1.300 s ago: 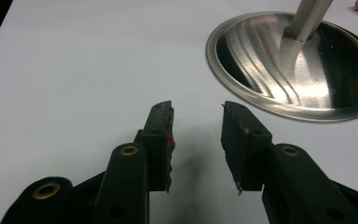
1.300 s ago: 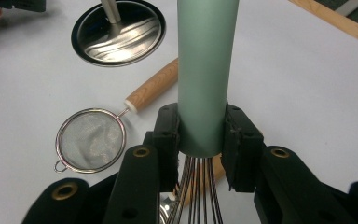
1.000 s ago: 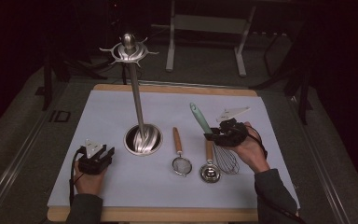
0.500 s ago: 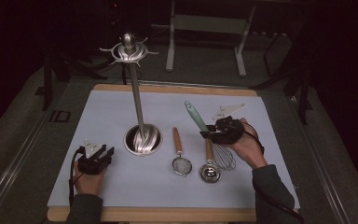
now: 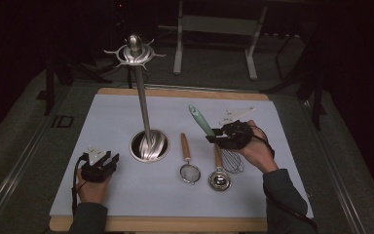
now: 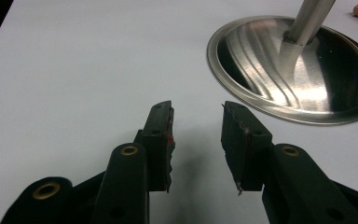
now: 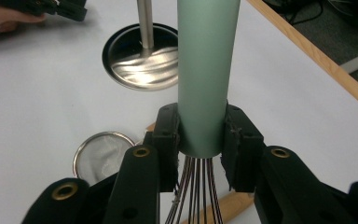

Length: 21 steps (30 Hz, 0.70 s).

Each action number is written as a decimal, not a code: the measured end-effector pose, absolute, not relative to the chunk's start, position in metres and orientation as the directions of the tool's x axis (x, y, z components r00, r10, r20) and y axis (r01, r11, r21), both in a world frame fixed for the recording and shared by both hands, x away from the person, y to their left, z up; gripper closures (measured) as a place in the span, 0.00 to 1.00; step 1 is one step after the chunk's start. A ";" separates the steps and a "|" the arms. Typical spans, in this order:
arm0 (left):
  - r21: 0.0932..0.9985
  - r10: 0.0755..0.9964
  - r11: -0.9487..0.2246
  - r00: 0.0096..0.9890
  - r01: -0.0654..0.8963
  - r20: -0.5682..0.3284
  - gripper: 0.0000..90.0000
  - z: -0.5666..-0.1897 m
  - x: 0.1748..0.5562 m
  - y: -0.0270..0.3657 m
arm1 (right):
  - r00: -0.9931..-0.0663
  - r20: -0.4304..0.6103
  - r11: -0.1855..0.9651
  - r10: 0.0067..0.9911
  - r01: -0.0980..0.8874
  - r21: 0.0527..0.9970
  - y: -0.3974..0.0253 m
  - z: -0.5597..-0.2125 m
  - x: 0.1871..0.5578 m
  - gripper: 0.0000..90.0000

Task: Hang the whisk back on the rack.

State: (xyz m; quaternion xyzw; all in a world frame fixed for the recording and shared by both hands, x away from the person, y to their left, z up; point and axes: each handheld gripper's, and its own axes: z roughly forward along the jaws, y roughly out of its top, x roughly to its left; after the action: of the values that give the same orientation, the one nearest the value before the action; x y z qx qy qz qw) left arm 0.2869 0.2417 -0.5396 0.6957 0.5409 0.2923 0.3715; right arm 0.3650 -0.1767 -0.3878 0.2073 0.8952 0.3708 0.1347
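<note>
Clamping one whisk [image 7: 208, 70], right gripper [image 7: 200, 135] nears two wooden-handled utensils; left gripper [image 6: 196, 126] gapes.

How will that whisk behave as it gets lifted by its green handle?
The whisk is probably light, though its wire end may droop. Its smooth round handle could twist or slip between the right gripper jaws, which clamp just above the wires.

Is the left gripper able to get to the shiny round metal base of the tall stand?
Probably yes. The left gripper rests open on the white mat beside the round steel base, with only bare mat between them.
</note>
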 end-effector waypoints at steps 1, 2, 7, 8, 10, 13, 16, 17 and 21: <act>0.833 0.970 -0.138 0.244 0.535 0.005 0.71 -0.540 0.287 0.242 | -0.880 -0.088 0.638 0.467 0.267 0.723 -0.176 -0.387 0.365 0.77; 0.834 0.970 -0.138 0.244 0.534 0.005 0.71 -0.540 0.287 0.242 | -0.880 -0.087 0.638 0.467 0.267 0.722 -0.175 -0.386 0.365 0.77; 0.834 0.970 -0.136 0.243 0.535 0.002 0.71 -0.540 0.287 0.242 | -0.887 -0.101 0.643 0.451 0.244 0.726 -0.170 -0.383 0.365 0.77; 0.835 0.970 -0.133 0.242 0.534 0.000 0.71 -0.540 0.287 0.243 | -0.888 -0.102 0.643 0.449 0.243 0.726 -0.170 -0.383 0.365 0.77; 0.835 0.970 -0.131 0.242 0.534 -0.003 0.71 -0.540 0.287 0.243 | -0.888 -0.103 0.646 0.448 0.242 0.724 -0.168 -0.382 0.366 0.77; 0.836 0.970 -0.130 0.241 0.533 -0.003 0.71 -0.540 0.287 0.243 | -0.888 -0.109 0.650 0.447 0.239 0.721 -0.165 -0.381 0.366 0.77; 0.836 0.971 -0.127 0.241 0.533 -0.006 0.71 -0.540 0.287 0.243 | -0.891 -0.111 0.648 0.440 0.229 0.727 -0.161 -0.379 0.367 0.77; 0.836 0.971 -0.127 0.241 0.534 -0.007 0.71 -0.540 0.287 0.243 | -0.893 -0.114 0.647 0.436 0.222 0.729 -0.160 -0.378 0.368 0.77; 0.837 0.970 -0.123 0.243 0.533 -0.011 0.71 -0.539 0.287 0.244 | -0.895 -0.119 0.643 0.431 0.212 0.736 -0.157 -0.376 0.368 0.77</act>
State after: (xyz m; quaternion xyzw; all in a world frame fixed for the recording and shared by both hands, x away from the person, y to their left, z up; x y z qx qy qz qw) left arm 0.2866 0.2437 -0.5394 0.6916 0.5434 0.2889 0.3782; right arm 0.3677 -0.1566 -0.3758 0.1795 0.8949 0.3827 0.1431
